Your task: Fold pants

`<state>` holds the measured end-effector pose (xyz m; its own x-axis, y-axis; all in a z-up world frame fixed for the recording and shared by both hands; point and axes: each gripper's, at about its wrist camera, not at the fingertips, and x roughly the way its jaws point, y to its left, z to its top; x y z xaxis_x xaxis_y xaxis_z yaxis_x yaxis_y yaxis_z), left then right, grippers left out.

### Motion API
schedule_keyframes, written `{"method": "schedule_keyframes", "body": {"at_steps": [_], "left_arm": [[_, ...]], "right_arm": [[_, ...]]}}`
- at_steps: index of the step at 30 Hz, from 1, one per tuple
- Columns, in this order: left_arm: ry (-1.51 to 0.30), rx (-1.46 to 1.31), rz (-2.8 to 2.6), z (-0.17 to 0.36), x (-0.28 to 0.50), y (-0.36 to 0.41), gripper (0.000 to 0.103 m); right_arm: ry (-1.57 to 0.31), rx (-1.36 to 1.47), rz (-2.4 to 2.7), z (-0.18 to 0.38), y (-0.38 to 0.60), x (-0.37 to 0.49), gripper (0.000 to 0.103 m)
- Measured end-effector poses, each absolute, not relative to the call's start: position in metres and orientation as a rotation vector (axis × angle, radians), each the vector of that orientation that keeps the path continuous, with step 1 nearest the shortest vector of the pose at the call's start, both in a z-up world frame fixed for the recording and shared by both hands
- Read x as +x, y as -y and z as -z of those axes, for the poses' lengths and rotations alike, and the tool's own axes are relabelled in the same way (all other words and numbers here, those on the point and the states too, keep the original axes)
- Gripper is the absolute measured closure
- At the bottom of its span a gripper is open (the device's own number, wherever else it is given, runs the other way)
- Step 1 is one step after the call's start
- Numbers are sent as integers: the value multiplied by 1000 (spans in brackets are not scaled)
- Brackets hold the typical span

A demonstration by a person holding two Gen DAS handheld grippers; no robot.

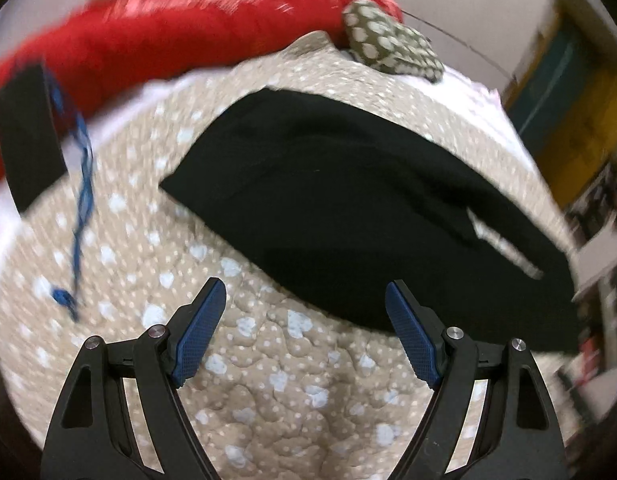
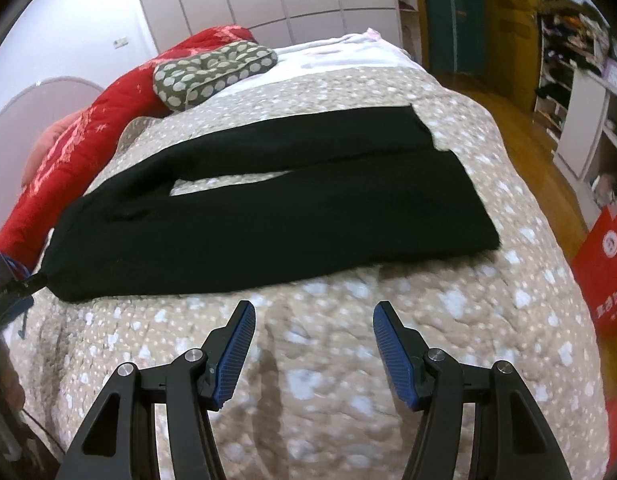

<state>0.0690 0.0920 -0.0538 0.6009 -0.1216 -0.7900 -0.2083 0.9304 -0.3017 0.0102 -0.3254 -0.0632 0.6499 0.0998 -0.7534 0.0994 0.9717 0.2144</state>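
Observation:
Black pants (image 2: 268,208) lie flat on a beige dotted quilt (image 2: 348,360) on a bed, both legs stretched side by side toward the right, waist at the left. In the left wrist view the pants (image 1: 348,208) fill the middle. My left gripper (image 1: 304,304) is open and empty, just short of the pants' near edge. My right gripper (image 2: 313,320) is open and empty, hovering over the quilt in front of the near leg.
A red blanket (image 2: 80,132) and a green spotted pillow (image 2: 212,68) lie at the bed's far left. A blue cord (image 1: 82,200) hangs at the left. Wooden floor, shelves and a red box (image 2: 604,272) are right of the bed.

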Motion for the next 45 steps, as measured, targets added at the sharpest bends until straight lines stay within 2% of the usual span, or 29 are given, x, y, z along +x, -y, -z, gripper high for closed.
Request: {"method": "schedule_keyframes", "body": {"at_steps": [12, 13, 14, 16, 17, 18, 19, 22, 28, 31, 32, 35, 38, 41, 42, 44, 45], "left_arm": [[-952, -562, -46, 76, 108, -110, 21], [-951, -564, -46, 78, 112, -110, 24], [-948, -564, -56, 78, 117, -109, 42], [-954, -563, -40, 79, 125, -110, 69], [-959, -563, -35, 78, 127, -110, 73], [-964, -557, -37, 77, 127, -110, 78], [-965, -550, -34, 75, 126, -110, 88], [-938, -523, -12, 56, 116, -110, 92], [-877, -471, 45, 9, 73, -112, 92], [-906, -407, 52, 11, 43, -116, 92], [-926, -386, 48, 17, 39, -116, 92], [-1023, -336, 20, 47, 27, -115, 91], [-1051, -328, -2, 58, 18, -119, 88], [-1030, -322, -14, 49, 11, -121, 85], [-1028, -318, -20, 47, 12, -119, 85], [-1021, -306, -36, 40, 6, -120, 85], [-1015, -298, -47, 38, 4, -121, 85]], "right_arm": [[-800, 515, -18, 79, 357, 43, 42], [-788, 546, -18, 80, 359, 48, 42], [-779, 577, -16, 81, 360, 53, 45], [-763, 604, -9, 81, 361, 61, 70], [-770, 601, -9, 81, 361, 65, 84], [-776, 598, -17, 79, 360, 68, 92], [-775, 595, -28, 77, 360, 68, 96], [-753, 558, -63, 59, 356, 59, 98], [-715, 452, -138, 10, 347, 9, 98], [-732, 438, -165, 8, 351, -22, 98], [-746, 447, -161, 14, 355, -32, 96], [-844, 513, -119, 51, 371, -45, 76], [-879, 613, -34, 76, 402, -55, 73], [-805, 710, 28, 78, 430, -56, 73], [-789, 699, 23, 77, 432, -52, 76], [-822, 530, 118, 70, 424, -41, 85], [-850, 399, 207, 66, 419, -37, 85]]}}
